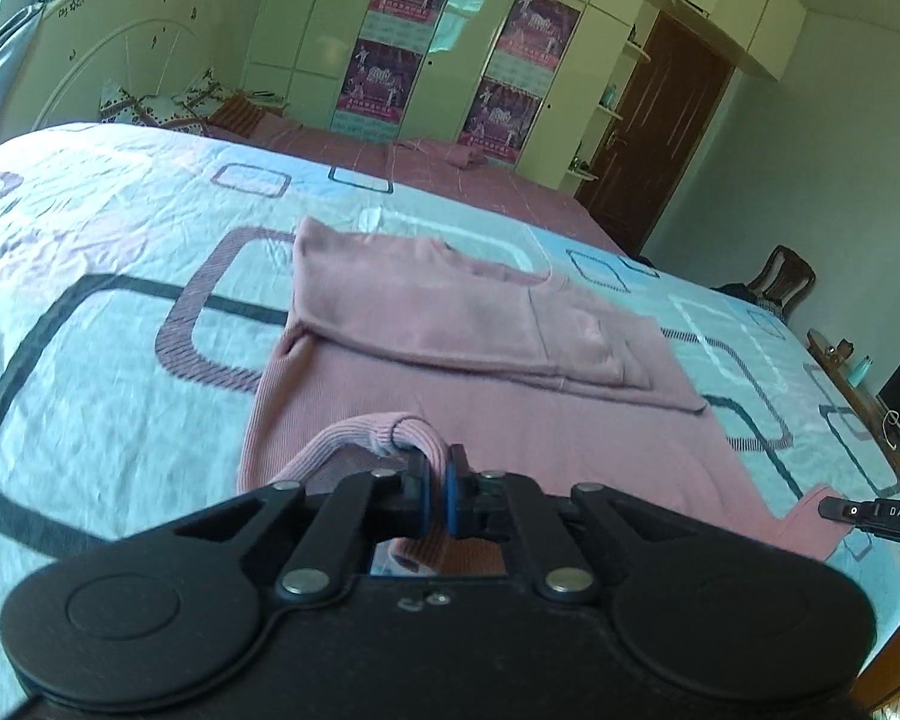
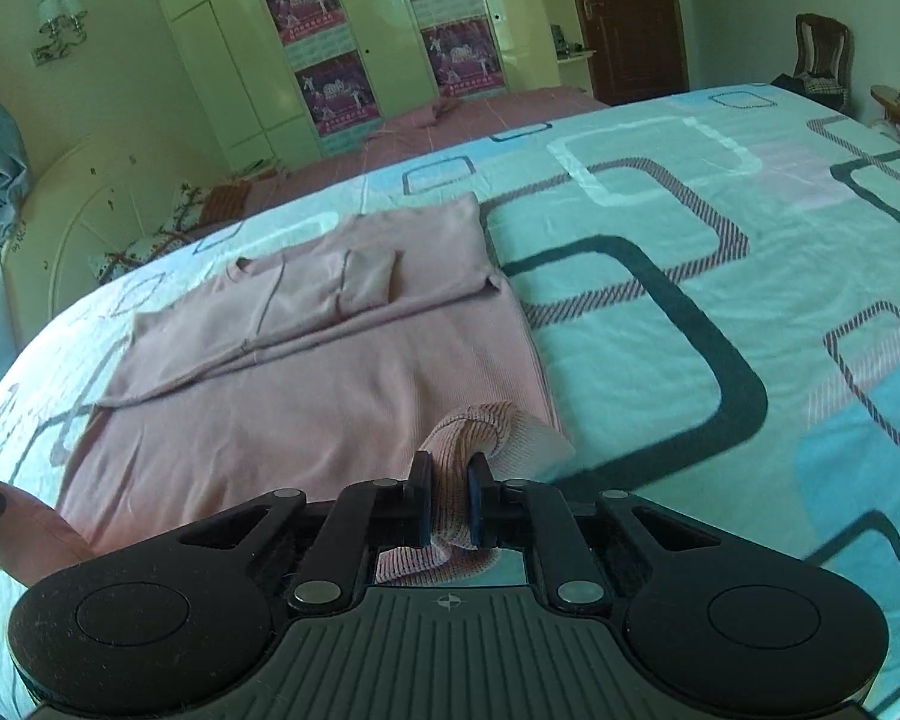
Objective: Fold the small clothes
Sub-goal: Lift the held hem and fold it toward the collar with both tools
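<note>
the pink sweater (image 1: 450, 312) lay flat on the patterned bedspread (image 1: 120, 228), its sleeves already crossed over the chest at the far end, and i had both near corners of the ribbed hem pinched up off the bed. my main worry was the hem slipping: each grip caught only a small bunched fold of knit, and if i lifted the two sides unevenly, one corner could pull free or the fold could land skewed across the body. dragging forward too low could also rumple the sleeves already laid in place.

the left gripper (image 1: 437, 483) was clamped down nearly all the way, its blue pads with only a sliver between them, biting the rolled hem edge at the sweater's left corner. the right gripper (image 2: 447, 501) was closed on a thicker wad of hem at the right corner, so its jaws stood slightly wider apart, with cloth filling the gap and hanging below.
</note>
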Demonstrator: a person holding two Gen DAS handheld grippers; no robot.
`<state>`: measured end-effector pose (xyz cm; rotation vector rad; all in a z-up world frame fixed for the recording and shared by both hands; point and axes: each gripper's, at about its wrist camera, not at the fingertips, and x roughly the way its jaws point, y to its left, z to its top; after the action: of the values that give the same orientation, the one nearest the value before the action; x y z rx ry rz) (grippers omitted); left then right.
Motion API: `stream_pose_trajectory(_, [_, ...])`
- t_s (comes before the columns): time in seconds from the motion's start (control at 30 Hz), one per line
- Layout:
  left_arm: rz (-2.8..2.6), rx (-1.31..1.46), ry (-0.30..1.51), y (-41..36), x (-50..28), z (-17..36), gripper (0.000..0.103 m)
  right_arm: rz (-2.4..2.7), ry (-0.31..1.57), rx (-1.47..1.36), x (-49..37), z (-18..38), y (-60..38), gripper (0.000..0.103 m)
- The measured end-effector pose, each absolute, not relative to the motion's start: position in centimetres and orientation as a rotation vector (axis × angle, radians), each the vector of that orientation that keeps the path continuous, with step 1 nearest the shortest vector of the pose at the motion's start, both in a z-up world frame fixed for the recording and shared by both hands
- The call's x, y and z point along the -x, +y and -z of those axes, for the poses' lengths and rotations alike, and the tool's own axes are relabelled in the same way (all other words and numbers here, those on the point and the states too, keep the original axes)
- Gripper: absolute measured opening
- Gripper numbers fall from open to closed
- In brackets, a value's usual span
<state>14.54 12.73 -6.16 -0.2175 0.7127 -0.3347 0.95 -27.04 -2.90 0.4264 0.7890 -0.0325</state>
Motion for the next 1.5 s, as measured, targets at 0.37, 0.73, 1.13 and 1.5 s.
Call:
stream_pose_trajectory(0.37, [0.244,0.291,0.65,12.0,-25.1,5.0,0.004,0.012,0.709,-0.467,-12.9,2.0,-29.4,0.01])
stream_pose_trajectory(0.73, [0.148,0.275,0.693,9.8,-35.7,6.8,0.004,0.038,0.696,-0.502,-25.5,4.2,-30.4,0.01])
stream_pose_trajectory(1.13, [0.069,0.087,0.796,7.5,-40.4,11.4,0.016,0.059,0.867,-0.581,-32.4,11.2,-31.9,0.011])
stream_pose_trajectory(1.5, [0.187,0.039,0.721,9.0,-39.4,9.9,0.073,-0.017,0.773,-0.562,-33.1,9.7,-34.1,0.075])
